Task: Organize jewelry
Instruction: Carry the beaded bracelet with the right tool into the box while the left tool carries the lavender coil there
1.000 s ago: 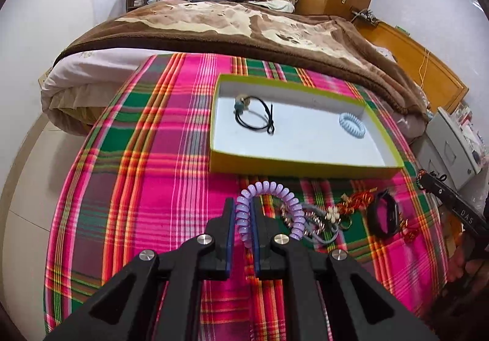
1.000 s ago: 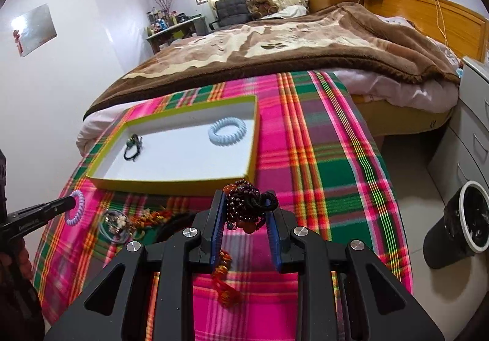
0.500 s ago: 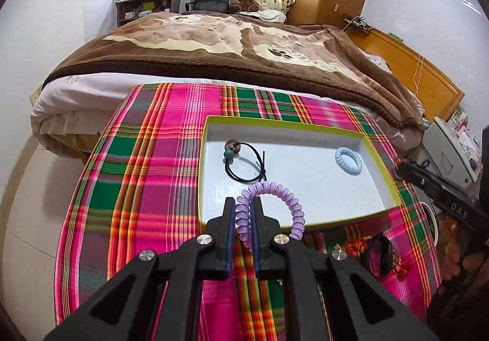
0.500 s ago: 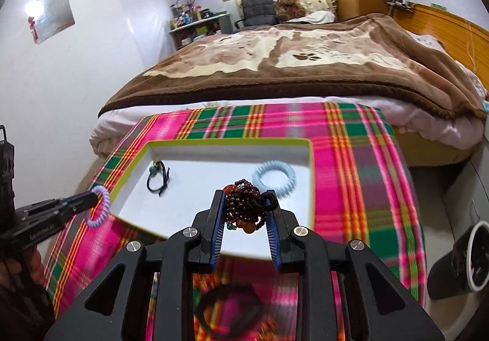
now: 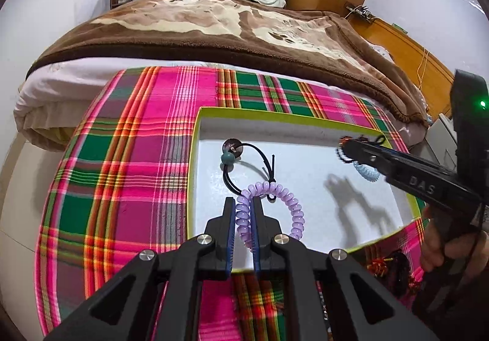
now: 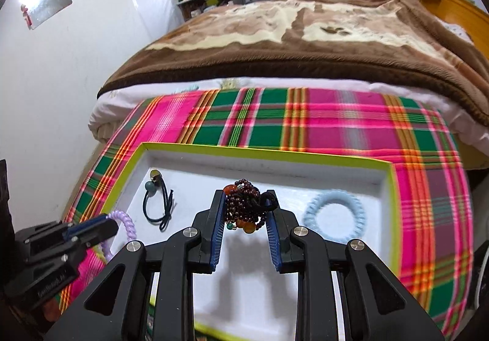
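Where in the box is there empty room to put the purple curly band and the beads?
The tray has bare white floor in the middle, between the black hair tie and the blue coil band, and along the near rim. The left corner is crowded by the tie.

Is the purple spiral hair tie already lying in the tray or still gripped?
Still gripped: the left gripper pinches the purple spiral hair tie above the tray, its loop hanging free beside the fingers.

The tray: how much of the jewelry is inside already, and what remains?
Done: the black hair tie and blue coil band lie in the tray. In hand: the left claw grips a purple coil band, the right claw a beaded bracelet, both above the tray. Left: some pieces on the plaid cloth.
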A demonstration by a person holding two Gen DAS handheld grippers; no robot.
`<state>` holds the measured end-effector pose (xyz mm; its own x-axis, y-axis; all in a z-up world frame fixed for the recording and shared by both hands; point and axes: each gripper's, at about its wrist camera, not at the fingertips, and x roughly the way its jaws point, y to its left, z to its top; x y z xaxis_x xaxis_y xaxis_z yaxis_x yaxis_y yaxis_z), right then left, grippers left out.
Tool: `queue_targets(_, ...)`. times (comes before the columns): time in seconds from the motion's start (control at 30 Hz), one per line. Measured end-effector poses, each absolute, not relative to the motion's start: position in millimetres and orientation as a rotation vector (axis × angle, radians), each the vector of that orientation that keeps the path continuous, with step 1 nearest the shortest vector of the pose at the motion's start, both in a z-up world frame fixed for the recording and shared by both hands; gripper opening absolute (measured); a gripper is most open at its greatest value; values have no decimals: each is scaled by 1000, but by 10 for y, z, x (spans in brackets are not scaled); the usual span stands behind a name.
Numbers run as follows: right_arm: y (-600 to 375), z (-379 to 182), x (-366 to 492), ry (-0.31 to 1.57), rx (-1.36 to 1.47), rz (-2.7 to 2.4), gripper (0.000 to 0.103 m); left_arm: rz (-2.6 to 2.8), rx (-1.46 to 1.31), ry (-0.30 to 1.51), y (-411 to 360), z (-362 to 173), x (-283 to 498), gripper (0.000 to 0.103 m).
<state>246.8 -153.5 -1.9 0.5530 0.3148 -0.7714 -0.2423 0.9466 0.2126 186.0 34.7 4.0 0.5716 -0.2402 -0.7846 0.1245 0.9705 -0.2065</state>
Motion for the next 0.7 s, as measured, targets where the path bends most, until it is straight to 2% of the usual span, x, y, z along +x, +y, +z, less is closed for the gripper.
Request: queue_targets(0.7, -1380, -244, 2649, 976, 2, 278, 27, -216, -143, 988, 338, -134, 2021, 10)
